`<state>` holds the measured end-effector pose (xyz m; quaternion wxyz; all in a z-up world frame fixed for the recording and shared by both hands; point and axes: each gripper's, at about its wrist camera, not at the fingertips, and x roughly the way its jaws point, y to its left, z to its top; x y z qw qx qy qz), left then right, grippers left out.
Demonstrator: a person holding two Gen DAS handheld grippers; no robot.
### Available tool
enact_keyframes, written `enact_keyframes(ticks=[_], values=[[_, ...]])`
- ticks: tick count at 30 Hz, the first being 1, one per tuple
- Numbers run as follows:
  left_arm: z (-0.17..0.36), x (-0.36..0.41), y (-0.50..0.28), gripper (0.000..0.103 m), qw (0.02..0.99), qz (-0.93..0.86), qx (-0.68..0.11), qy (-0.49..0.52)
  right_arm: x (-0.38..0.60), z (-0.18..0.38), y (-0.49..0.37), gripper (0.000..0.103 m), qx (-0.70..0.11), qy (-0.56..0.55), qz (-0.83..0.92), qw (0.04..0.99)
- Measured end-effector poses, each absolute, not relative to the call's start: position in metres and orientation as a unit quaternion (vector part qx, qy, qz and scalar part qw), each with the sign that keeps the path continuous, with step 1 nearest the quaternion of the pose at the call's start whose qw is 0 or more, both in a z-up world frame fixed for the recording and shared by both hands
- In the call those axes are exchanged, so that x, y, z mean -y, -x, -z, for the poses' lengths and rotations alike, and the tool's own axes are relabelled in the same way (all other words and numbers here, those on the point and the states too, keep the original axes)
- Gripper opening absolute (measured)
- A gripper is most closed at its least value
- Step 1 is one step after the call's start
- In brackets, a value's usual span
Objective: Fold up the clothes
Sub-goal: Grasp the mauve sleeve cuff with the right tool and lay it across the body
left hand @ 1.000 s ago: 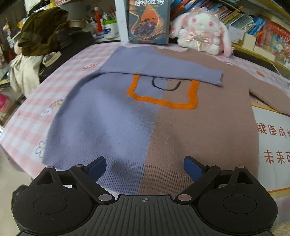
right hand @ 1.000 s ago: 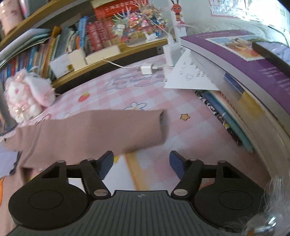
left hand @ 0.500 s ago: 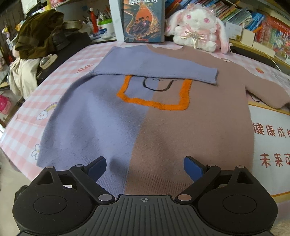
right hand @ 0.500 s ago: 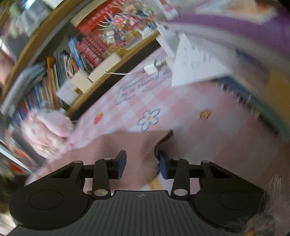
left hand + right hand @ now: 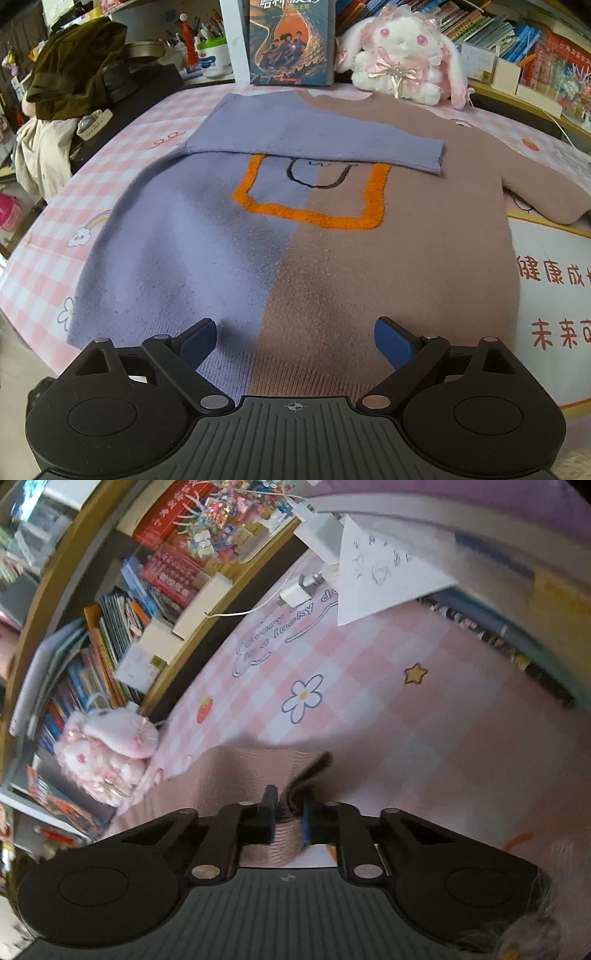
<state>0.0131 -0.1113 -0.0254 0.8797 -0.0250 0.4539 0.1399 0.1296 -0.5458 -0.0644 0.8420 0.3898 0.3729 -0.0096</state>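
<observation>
A knitted sweater (image 5: 295, 240), half lilac and half dusty pink with an orange square outline, lies flat on the pink checked cloth (image 5: 44, 258). Its lilac sleeve (image 5: 314, 136) is folded across the chest. My left gripper (image 5: 295, 339) hovers open above the hem, nothing between its fingers. The pink sleeve (image 5: 546, 199) stretches off to the right. In the right wrist view my right gripper (image 5: 290, 812) is shut on the cuff of that pink sleeve (image 5: 251, 771), the ribbed fabric bunched between the pads.
A plush rabbit (image 5: 402, 55) and an upright book (image 5: 291, 40) stand behind the collar. Dark clothes (image 5: 74, 66) pile at the far left. Bookshelves (image 5: 110, 635), a charger with cable (image 5: 295, 590), a sheet of paper (image 5: 380, 576) and stacked books (image 5: 517, 627) ring the right side.
The right gripper rolled, came down over the pink cuff and closed on it. The left view shifted slightly; the sweater lies as before.
</observation>
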Motion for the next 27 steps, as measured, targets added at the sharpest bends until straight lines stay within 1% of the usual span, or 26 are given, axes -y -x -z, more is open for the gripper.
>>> enact_keyframes(ticks=[2,6,9,12,14,19,27], values=[[0.026,0.112,-0.014,0.094,0.881,-0.137,-0.452,0.025,0.545,0.056,-0.131,0.007,-0.369,-0.368,0.017,0.854],[0.025,0.111,-0.013,0.094,0.884,-0.131,-0.448,0.024,0.555,0.025,-0.136,0.007,-0.320,-0.356,0.031,0.878],[0.025,0.105,-0.010,0.094,0.886,-0.135,-0.443,0.028,0.562,0.007,-0.143,0.007,-0.304,-0.370,0.014,0.878],[0.023,0.097,-0.007,0.094,0.889,-0.137,-0.435,0.034,0.558,-0.001,-0.149,0.007,-0.312,-0.404,-0.019,0.860],[0.023,0.091,-0.005,0.094,0.892,-0.137,-0.430,0.037,0.547,-0.004,-0.150,0.007,-0.315,-0.425,-0.040,0.848],[0.020,0.073,0.001,0.094,0.902,-0.130,-0.409,0.043,0.510,-0.023,-0.157,0.007,-0.311,-0.435,-0.088,0.840],[0.007,0.023,0.008,0.094,0.931,-0.080,-0.355,0.029,0.424,-0.058,-0.172,0.007,-0.297,-0.410,-0.132,0.852]])
